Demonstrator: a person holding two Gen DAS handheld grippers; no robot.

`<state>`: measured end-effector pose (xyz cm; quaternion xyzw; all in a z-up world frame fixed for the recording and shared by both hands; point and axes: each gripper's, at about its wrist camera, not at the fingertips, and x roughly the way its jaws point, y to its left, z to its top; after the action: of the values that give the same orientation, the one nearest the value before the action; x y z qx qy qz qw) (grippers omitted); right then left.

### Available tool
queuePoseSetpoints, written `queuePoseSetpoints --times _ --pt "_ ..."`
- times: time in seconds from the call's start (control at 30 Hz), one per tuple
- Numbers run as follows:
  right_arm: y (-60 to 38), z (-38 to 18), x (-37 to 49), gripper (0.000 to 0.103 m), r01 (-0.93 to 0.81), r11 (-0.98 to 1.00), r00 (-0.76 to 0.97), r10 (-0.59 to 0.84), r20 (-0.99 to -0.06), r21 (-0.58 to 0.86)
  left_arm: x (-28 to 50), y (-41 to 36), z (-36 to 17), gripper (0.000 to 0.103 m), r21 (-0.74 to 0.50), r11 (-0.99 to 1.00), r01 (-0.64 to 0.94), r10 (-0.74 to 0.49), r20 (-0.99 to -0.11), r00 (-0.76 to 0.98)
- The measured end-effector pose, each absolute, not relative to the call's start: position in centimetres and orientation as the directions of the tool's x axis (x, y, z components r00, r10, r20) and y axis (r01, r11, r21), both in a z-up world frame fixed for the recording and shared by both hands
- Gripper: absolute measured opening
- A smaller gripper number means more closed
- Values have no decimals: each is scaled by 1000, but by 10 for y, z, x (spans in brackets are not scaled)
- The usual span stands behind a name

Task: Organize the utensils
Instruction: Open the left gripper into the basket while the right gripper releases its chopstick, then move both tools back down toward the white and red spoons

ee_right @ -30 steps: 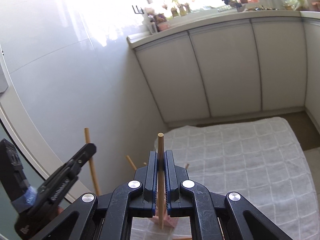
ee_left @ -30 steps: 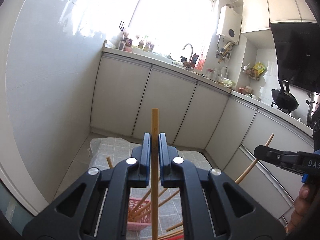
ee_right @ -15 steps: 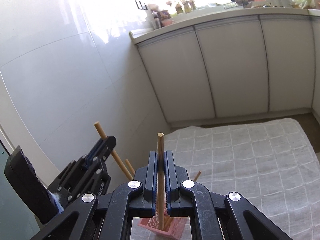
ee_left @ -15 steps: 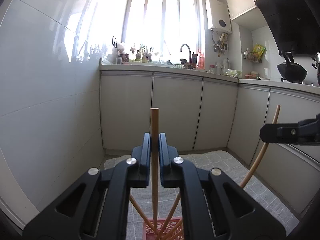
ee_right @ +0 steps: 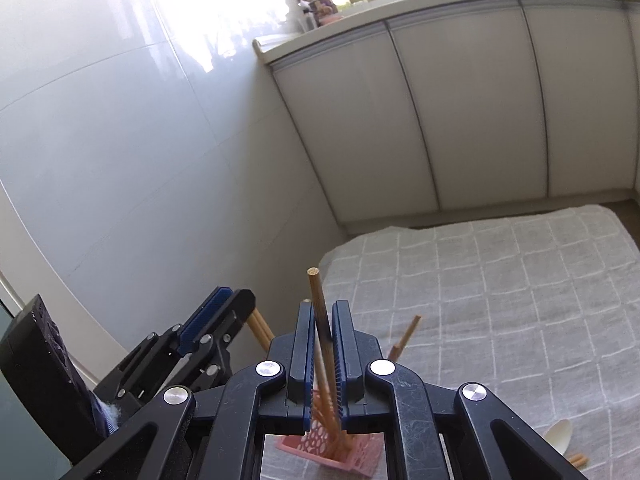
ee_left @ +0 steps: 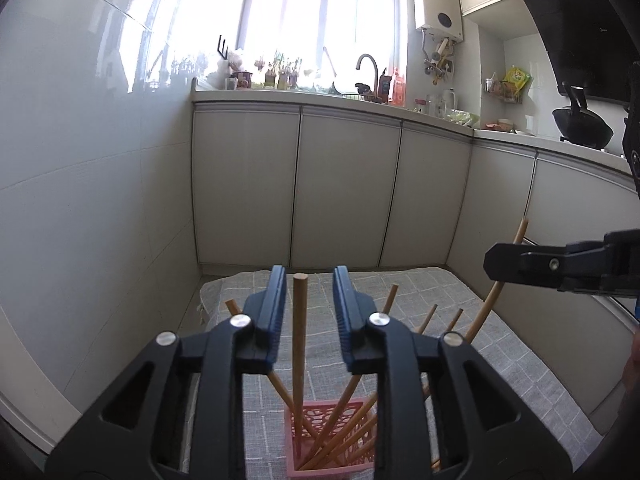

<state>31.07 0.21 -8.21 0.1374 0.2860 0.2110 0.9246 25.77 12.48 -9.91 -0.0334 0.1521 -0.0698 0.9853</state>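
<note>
A pink perforated holder (ee_left: pixel 332 436) stands on a grey checked cloth (ee_left: pixel 500 360) and holds several wooden chopsticks. My left gripper (ee_left: pixel 309 280) is open above it, and a chopstick (ee_left: pixel 299 340) stands free between its pads with its lower end in the holder. My right gripper (ee_right: pixel 323 312) has its jaws close around another chopstick (ee_right: pixel 320 312) that leans over the holder (ee_right: pixel 340 450). It also shows at the right of the left wrist view (ee_left: pixel 560 266), beside that chopstick (ee_left: pixel 500 284).
White kitchen cabinets (ee_left: pixel 344 184) and a tiled wall (ee_left: pixel 92 200) stand behind the cloth. A pale spoon (ee_right: pixel 558 438) lies on the cloth (ee_right: pixel 500 300) at the lower right. A black wok (ee_left: pixel 582 130) sits on the counter at the right.
My left gripper has opened and let go of its chopstick, which now stands in the holder. The right gripper's chopstick has tilted and come down toward the holder.
</note>
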Motion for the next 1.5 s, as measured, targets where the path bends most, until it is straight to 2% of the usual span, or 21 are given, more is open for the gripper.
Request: queuePoseSetpoints --times 0.03,0.17,0.23,0.37,0.43,0.6,0.73,0.9,1.27,1.5 --pt "1 -81 310 10 -309 872 748 469 -469 379 256 126 -98 37 -94 987 128 -150 -296 943" --pt "-5 -74 306 22 -308 868 755 472 -456 388 256 127 -95 49 -113 986 122 -152 -320 935" --pt "-8 -69 302 26 -308 865 761 474 -444 395 254 128 -93 59 -120 986 115 -150 -334 931" --pt "-19 -60 293 37 -299 867 769 466 -438 398 247 126 -89 67 -118 988 95 -132 -366 921" --pt "-27 -57 288 41 -293 869 771 461 -439 398 241 124 -87 76 -119 989 92 -131 -377 917" --pt "-54 -57 271 61 -255 885 779 426 -460 389 225 120 -86 84 -133 989 69 -121 -431 894" --pt "-76 -64 257 71 -221 902 773 394 -497 371 213 115 -88 92 -142 988 54 -117 -490 864" --pt "-96 -78 244 81 -180 921 750 355 -558 345 199 101 -93 96 -147 986 79 -146 -537 831" --pt "-130 -119 230 87 -75 956 689 255 -678 283 188 56 -118 98 -105 986 128 -166 -660 733" --pt "-155 -154 235 89 14 970 622 183 -762 244 191 19 -140 98 -27 982 189 -148 -735 662"
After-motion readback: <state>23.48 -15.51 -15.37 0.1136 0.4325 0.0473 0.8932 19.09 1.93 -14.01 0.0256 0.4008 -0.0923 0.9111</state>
